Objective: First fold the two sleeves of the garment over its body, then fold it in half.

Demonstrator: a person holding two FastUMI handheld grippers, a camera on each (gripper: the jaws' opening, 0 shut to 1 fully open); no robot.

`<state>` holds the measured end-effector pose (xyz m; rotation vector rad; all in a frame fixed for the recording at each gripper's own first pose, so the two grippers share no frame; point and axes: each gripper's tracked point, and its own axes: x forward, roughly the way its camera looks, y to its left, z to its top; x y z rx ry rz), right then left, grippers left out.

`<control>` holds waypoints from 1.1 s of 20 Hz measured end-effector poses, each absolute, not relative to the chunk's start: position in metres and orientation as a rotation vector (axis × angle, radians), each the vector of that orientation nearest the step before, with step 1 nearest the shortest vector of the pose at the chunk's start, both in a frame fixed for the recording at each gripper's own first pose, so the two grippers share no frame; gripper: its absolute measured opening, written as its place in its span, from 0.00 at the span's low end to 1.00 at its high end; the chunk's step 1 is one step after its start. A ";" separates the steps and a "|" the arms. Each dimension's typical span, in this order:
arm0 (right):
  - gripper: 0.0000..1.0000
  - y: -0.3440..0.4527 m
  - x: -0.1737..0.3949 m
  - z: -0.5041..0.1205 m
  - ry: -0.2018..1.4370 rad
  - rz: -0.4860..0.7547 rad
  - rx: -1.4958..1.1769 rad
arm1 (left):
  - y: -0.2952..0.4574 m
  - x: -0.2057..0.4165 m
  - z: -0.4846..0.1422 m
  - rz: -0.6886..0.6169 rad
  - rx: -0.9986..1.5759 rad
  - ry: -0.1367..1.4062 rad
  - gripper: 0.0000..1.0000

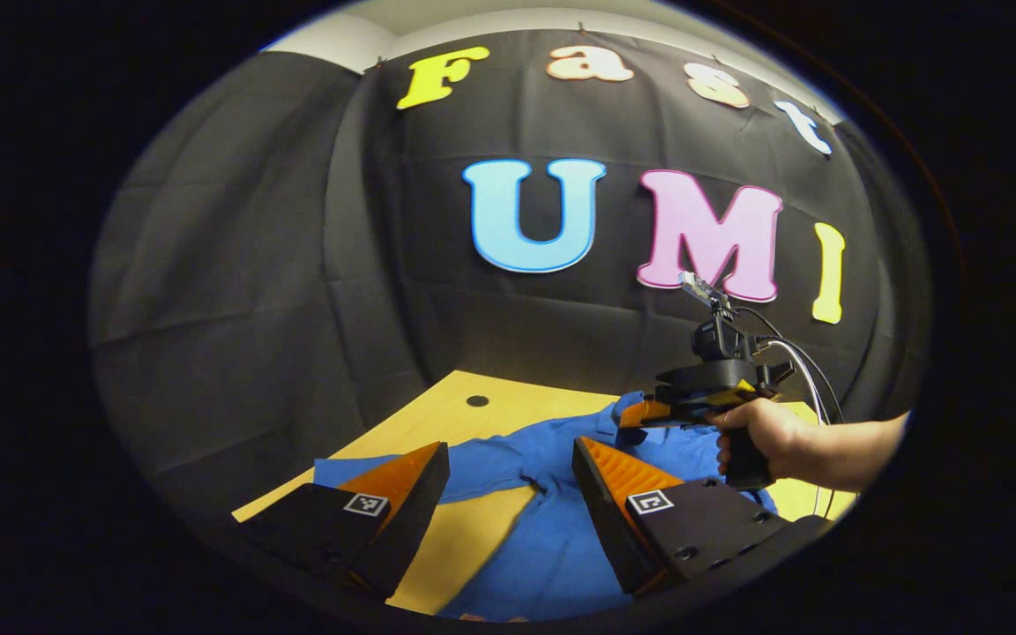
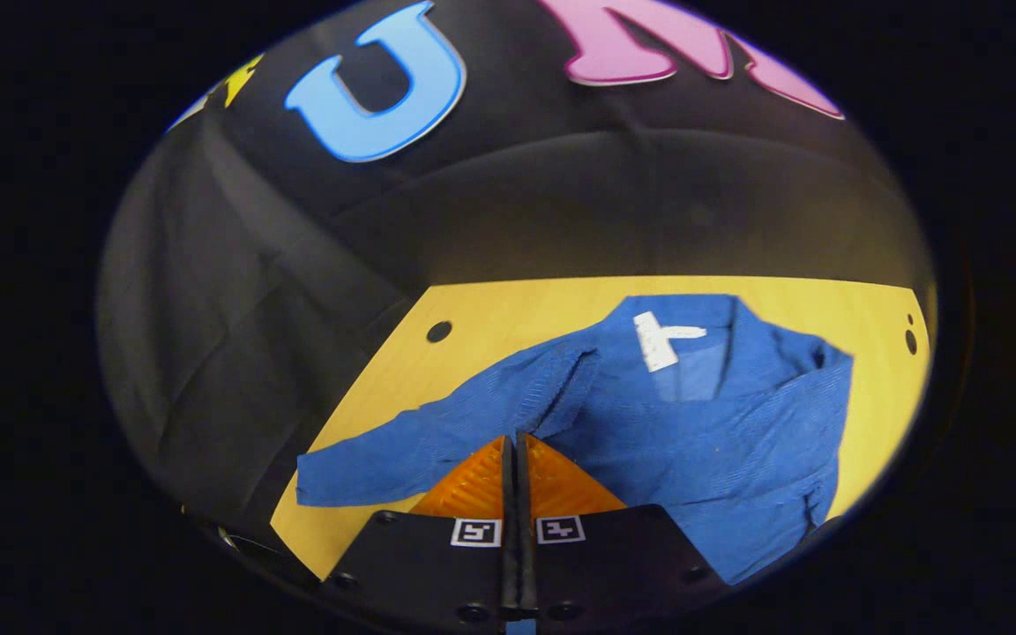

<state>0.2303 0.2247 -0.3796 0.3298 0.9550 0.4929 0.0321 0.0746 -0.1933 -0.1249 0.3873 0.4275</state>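
A blue long-sleeved garment (image 2: 693, 414) lies flat on the wooden table (image 2: 508, 317), collar and white label (image 2: 662, 339) toward the wall. One sleeve (image 2: 402, 459) stretches out to the left; the other side looks folded in over the body at the right. My right gripper (image 2: 512, 438) is shut above the armpit of the stretched sleeve, with nothing visible between its fingers. In the left gripper view a hand (image 1: 759, 437) holds the right gripper (image 1: 640, 414) over the garment (image 1: 552, 538). My left gripper (image 1: 510, 450) stands open above the sleeve (image 1: 481, 476), holding nothing.
The black cloth wall closes off the table's far and left sides. Small round holes sit in the tabletop, one near the far left corner (image 2: 439, 332) and a pair near the far right (image 2: 911, 339). Bare wood (image 1: 473, 538) shows beside the sleeve.
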 end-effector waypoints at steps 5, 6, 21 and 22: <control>0.01 0.252 0.229 -0.427 0.918 0.459 0.254 | 0.132 0.026 -0.245 0.506 -0.172 0.438 0.82; 0.00 0.250 0.230 -0.429 0.907 0.462 0.259 | 0.139 0.024 -0.252 0.515 -0.179 0.439 0.83; 0.98 0.197 0.170 -0.292 0.312 0.465 0.112 | 0.281 -0.005 -0.377 0.804 -0.154 0.726 0.83; 0.98 0.189 0.164 -0.290 0.324 0.463 0.118 | 0.276 -0.002 -0.386 0.802 -0.157 0.747 0.83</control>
